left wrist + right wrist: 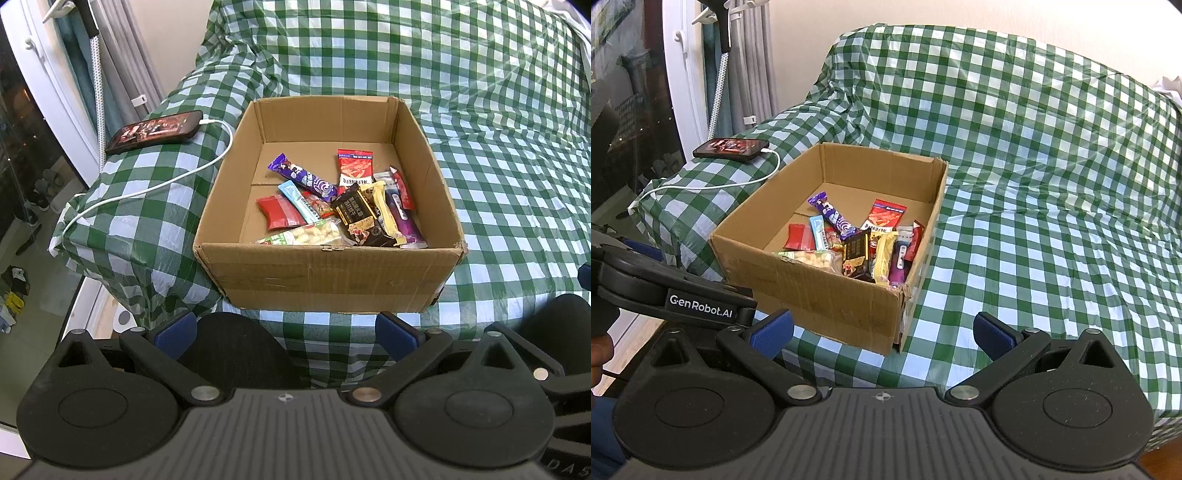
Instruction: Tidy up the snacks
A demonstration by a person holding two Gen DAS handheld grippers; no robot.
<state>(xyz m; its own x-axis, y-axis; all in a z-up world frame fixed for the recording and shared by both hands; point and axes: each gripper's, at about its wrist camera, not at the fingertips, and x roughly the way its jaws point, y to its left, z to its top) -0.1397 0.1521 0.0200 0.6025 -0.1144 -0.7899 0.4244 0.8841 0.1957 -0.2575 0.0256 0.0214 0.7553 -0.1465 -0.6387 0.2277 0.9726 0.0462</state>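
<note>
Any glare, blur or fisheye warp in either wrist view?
Left wrist view: sheen on the plastic checked cover, strong edge warp, cardboard box sharp. Right wrist view: glare streaks on the cover, the dark window bowed, snacks in focus.

Cardboard box [332, 273] sits on the covered sofa seat [517, 184], open top. Snack packets [343, 206] piled in its near right part, far left floor bare. Phone [155, 131] on the armrest left of box, cable [155, 184] running from it toward the near left.
</note>
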